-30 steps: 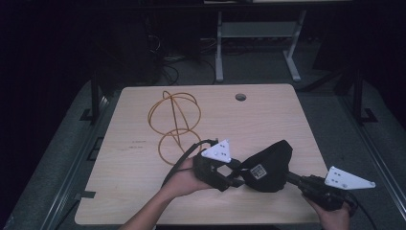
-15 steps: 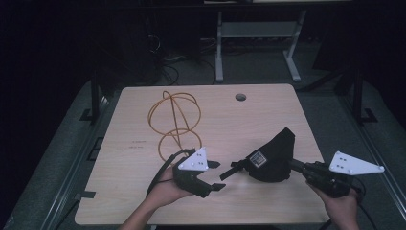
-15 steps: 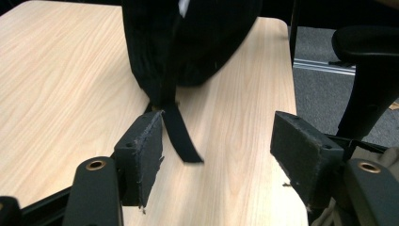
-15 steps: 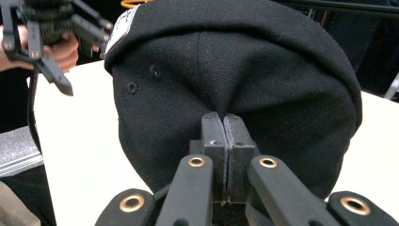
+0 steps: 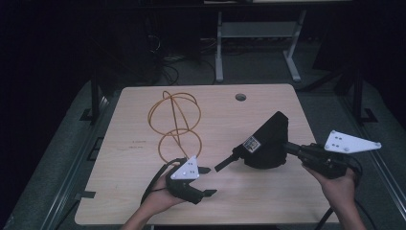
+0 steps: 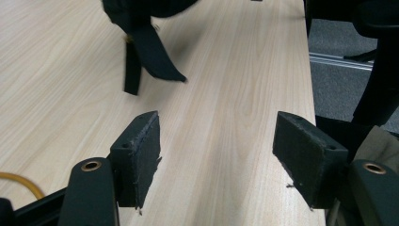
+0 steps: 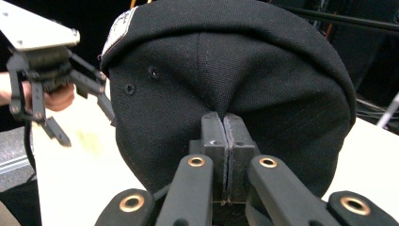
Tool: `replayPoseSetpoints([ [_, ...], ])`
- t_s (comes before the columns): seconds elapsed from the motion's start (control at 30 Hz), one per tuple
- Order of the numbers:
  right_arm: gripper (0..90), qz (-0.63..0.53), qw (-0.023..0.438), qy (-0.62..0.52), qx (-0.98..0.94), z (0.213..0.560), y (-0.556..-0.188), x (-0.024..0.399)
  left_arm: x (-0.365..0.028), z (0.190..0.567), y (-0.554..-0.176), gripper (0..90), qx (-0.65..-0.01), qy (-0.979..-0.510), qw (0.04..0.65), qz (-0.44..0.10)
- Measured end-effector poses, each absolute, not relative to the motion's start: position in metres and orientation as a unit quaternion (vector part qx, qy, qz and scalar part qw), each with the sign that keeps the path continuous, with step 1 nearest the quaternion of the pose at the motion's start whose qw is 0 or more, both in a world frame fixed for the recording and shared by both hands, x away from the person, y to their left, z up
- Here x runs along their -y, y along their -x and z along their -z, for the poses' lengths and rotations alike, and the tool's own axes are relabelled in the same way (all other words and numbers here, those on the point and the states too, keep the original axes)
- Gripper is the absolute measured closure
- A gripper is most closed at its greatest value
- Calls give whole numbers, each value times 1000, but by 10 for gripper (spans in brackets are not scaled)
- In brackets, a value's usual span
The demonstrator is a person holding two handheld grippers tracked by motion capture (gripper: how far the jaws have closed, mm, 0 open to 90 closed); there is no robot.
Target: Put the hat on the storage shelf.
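Your right gripper (image 7: 225, 141) stayed clamped on the cap (image 5: 268, 141); your left gripper (image 5: 207, 181) had just been opening, jaws apart, nothing between.

Both black grippers, left (image 5: 205, 181) and right (image 5: 289, 147), are showing grey three-cornered plates, brass-ringed rivets, worn pads (image 6: 139, 153) and trailing black cables.

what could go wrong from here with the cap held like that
1. The right tool pinches only a small fold of the black cap, which hangs off the table; it might slip out.
2. The cap's loose strap dangles near the open, empty left tool and could snag on it.
3. A dropped cap might land on the orange cable.
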State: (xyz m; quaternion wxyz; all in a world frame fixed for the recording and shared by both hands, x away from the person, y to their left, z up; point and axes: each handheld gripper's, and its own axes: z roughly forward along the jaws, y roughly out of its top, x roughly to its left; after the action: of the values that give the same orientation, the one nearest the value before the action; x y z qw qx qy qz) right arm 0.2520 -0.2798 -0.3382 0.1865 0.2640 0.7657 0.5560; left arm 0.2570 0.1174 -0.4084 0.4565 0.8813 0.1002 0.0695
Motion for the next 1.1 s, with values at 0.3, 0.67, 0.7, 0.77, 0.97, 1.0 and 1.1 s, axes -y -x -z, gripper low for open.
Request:
replayPoseSetpoints([
  [0.3, 892, -551, 181, -242, -778, 310, -269, 256, -122, 413, -257, 312, -106, -877, 462, -79],
  [0.67, 892, -553, 180, -221, -783, 282, -290, 229, -124, 415, -255, 310, -106, -873, 469, -84],
  [0.7, 892, -554, 179, -219, -783, 280, -293, 226, -125, 415, -255, 310, -105, -874, 467, -83],
  [0.77, 892, -555, 177, -217, -784, 276, -296, 221, -124, 416, -255, 310, -104, -874, 468, -84],
  [0.97, 892, -556, 173, -208, -786, 264, -305, 208, -122, 417, -254, 310, -106, -871, 473, -81],
  [1.0, 892, -556, 173, -208, -786, 263, -306, 206, -122, 418, -254, 310, -105, -872, 471, -81],
  [1.1, 892, -556, 173, -203, -787, 257, -310, 200, -121, 419, -253, 310, -102, -873, 470, -81],
])
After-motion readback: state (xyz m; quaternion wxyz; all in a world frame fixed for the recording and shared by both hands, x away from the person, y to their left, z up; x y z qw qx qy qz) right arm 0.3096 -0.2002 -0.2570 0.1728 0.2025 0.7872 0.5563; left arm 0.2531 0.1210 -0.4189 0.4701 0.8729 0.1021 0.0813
